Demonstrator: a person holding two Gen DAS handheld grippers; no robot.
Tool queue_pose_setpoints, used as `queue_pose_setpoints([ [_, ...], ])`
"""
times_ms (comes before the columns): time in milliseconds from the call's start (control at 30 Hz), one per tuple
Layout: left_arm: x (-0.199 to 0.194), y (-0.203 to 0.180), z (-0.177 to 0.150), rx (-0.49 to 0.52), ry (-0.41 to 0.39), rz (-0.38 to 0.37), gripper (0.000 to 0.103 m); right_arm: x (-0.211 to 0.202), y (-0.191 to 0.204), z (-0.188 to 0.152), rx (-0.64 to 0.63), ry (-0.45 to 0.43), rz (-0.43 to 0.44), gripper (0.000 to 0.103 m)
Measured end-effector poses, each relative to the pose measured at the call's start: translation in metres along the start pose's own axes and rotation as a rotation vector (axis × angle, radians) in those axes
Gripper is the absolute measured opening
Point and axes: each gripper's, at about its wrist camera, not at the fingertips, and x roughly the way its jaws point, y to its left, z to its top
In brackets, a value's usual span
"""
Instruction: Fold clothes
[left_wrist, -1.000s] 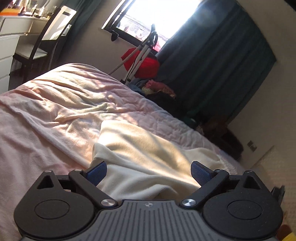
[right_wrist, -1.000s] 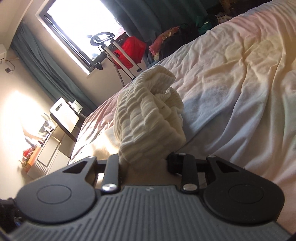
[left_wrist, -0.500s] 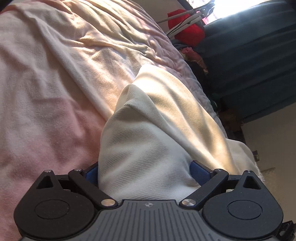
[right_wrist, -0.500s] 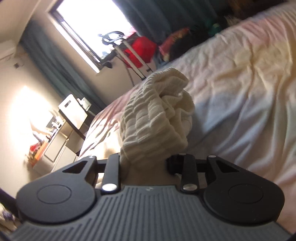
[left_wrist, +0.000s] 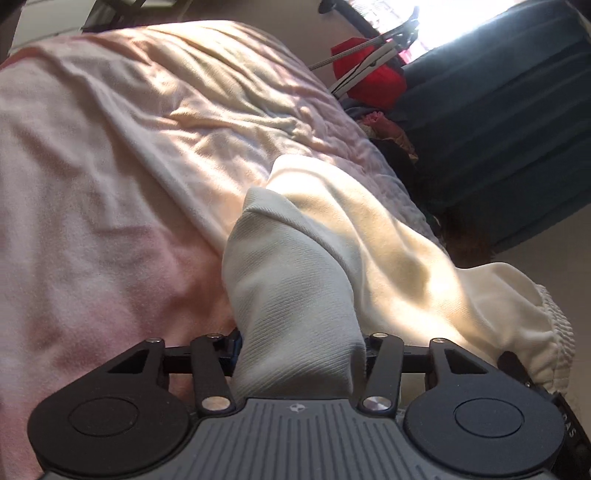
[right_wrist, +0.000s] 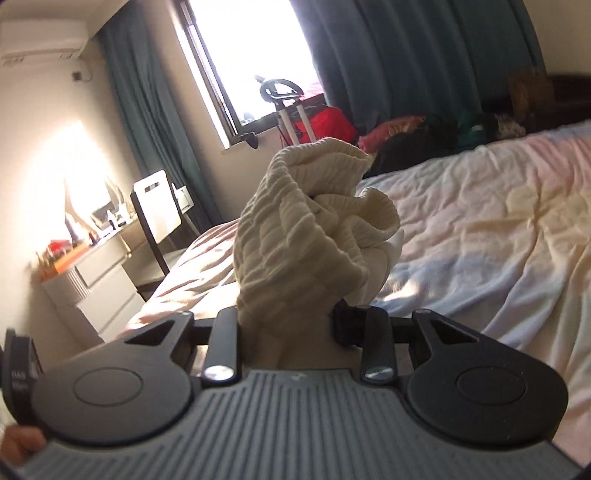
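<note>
A cream knit garment (left_wrist: 332, 236) lies on the pink bed cover (left_wrist: 110, 184), running toward the right edge of the bed. My left gripper (left_wrist: 301, 345) is shut on a fold of its smooth fabric near the camera. My right gripper (right_wrist: 288, 321) is shut on the garment's bunched ribbed elastic band (right_wrist: 314, 221), which stands up above the jaws, lifted off the bed. The ribbed band also shows at the right edge of the left wrist view (left_wrist: 554, 321). The fingertips of both grippers are hidden by cloth.
The bed (right_wrist: 480, 229) fills most of both views. Beyond it are a bright window (right_wrist: 251, 59), dark teal curtains (left_wrist: 498, 129), a red bag with a white stand (right_wrist: 325, 123), a clothes pile (right_wrist: 443, 133), a chair (right_wrist: 157, 210) and a white dresser (right_wrist: 92, 284).
My left gripper dropped onto the garment and shut on a fold of it. My right gripper kept hold of the ribbed band and tilted up, so the room looks more level.
</note>
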Motion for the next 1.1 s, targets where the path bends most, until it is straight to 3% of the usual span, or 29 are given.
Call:
queue_pose_setpoints([
  [67, -0.014, -0.021, 0.001, 0.071, -0.044, -0.005, 0.041, -0.002, -0.014, 0.006, 0.105, 0.006, 0.012, 0.032],
  [200, -0.033, -0.074, 0.005, 0.189, -0.123, 0.011, 0.036, -0.016, -0.030, 0.027, 0.191, -0.015, 0.052, 0.032],
  [433, -0.014, -0.196, 0.006, 0.349, -0.165, -0.075, 0.035, -0.055, -0.095, 0.092, 0.334, -0.123, 0.034, 0.031],
  [567, 0.031, -0.281, -0.001, 0.449, -0.137, -0.167, 0.035, -0.085, -0.154, 0.137, 0.393, -0.208, -0.032, 0.032],
  [800, 0.165, -0.406, -0.012, 0.553, 0.012, -0.254, 0.035, -0.096, -0.265, 0.198, 0.465, -0.292, -0.222, 0.032],
  [933, 0.238, -0.438, -0.030, 0.616, 0.055, -0.271, 0.035, -0.081, -0.316, 0.191, 0.498, -0.277, -0.303, 0.032],
  [1100, 0.293, -0.409, -0.070, 0.735, 0.105, -0.314, 0.036, -0.070, -0.360, 0.131, 0.559, -0.233, -0.350, 0.032],
])
